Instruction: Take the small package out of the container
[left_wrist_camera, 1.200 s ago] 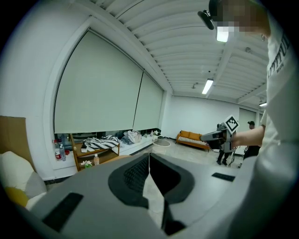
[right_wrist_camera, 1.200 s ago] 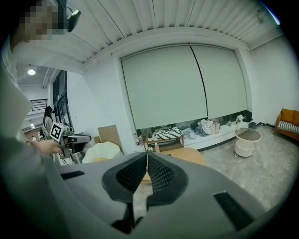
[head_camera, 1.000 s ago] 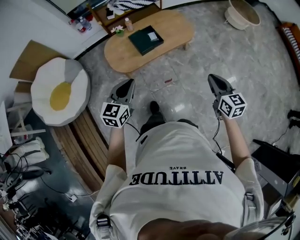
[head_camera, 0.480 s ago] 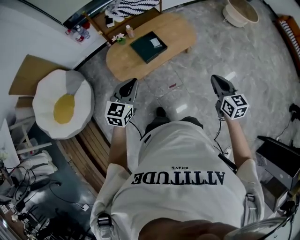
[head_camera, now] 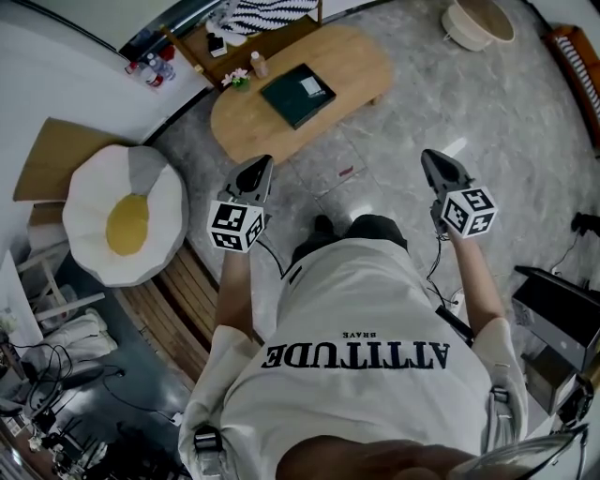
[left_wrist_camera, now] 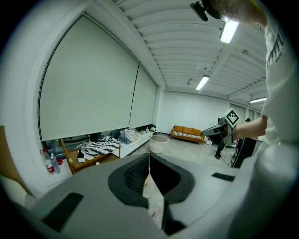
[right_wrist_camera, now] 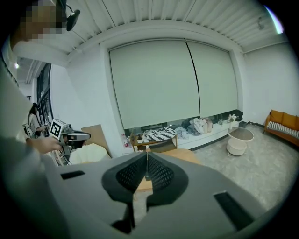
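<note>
A dark green flat container (head_camera: 298,94) lies on the oval wooden table (head_camera: 356,56) ahead of the person, with a small pale package (head_camera: 310,85) showing at its top. My left gripper (head_camera: 253,173) is held up at the left, well short of the table. Its jaws meet with nothing between them (left_wrist_camera: 149,158). My right gripper (head_camera: 433,164) is raised at the right over the bare floor, jaws also closed and empty (right_wrist_camera: 147,156). Each gripper shows in the other's view: the right gripper (left_wrist_camera: 218,130), the left gripper (right_wrist_camera: 71,136).
A small bottle (head_camera: 258,64) and flowers (head_camera: 236,77) stand at the table's left end. An egg-shaped cushion (head_camera: 122,220) lies at the left. A round basket (head_camera: 478,23) sits at the far right, and a wooden shelf with striped cloth (head_camera: 258,19) stands behind the table. Grey stone floor lies between me and the table.
The person has taken a step, and the table and cushion have shifted slightly in view. Both grippers stay shut and held up in front.
</note>
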### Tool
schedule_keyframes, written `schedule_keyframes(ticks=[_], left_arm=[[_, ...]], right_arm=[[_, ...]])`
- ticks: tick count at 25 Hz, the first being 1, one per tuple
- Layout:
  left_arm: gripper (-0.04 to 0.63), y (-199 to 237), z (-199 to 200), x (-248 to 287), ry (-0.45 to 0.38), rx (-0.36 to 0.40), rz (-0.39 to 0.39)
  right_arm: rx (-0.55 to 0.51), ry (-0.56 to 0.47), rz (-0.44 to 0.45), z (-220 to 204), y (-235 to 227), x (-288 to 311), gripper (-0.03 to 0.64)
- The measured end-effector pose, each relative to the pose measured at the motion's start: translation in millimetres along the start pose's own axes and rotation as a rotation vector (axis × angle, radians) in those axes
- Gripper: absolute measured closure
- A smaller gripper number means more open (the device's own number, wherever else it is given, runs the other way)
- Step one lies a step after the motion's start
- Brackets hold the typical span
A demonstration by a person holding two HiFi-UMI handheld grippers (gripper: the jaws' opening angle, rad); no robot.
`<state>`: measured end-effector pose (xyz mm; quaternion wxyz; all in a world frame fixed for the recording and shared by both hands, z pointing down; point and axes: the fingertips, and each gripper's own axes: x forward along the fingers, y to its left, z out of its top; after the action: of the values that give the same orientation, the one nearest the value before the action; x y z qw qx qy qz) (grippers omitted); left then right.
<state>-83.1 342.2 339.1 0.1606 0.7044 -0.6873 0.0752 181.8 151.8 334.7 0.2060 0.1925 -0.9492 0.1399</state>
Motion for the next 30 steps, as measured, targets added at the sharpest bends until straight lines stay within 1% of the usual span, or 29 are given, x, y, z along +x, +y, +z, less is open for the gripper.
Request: schedule_keyframes(ticks=[7,12,14,19,23,26,30], left_arm=[[0.572,7.7,-1.2,4.0,0.011,-0.005,0.004],[0.572,17.8,2.1,19.3,0.022,-0.018,0.03],[0.572,19.3,6.8,27.5,0.012,-0.017,0.034],[0.572,18.8,21.4,55.8,-0.023,-0.005,0.045],[0.572,23.9,25.5,83.4,0.002,-0.016,0.068],[0.572,28.4,27.8,105.7,0.018,-0.031,0.095],[0.572,33.5,26.6,134.3,0.049,-0.033,0.134]], right_arm=[[-0.011,0.011,0.012,3.4,0.3,11.0,0.595],[-0.012,0.014,0.035,14.1,-14.8,32.0,0.595],[-0.016,0.014,0.051,19.3,-22.8,42.0,0.595],[-0.052,0.016,0.078,32.2,-54.2,66.3,0.595],[-0.055,0.03,0.111,43.1,-81.5,92.4,0.595],[-0.061,0.043,0.139,50.5,-101.8,112.7,0.595],[-0.076,0.058,0.168,60.6,-127.6,136.8,0.595]])
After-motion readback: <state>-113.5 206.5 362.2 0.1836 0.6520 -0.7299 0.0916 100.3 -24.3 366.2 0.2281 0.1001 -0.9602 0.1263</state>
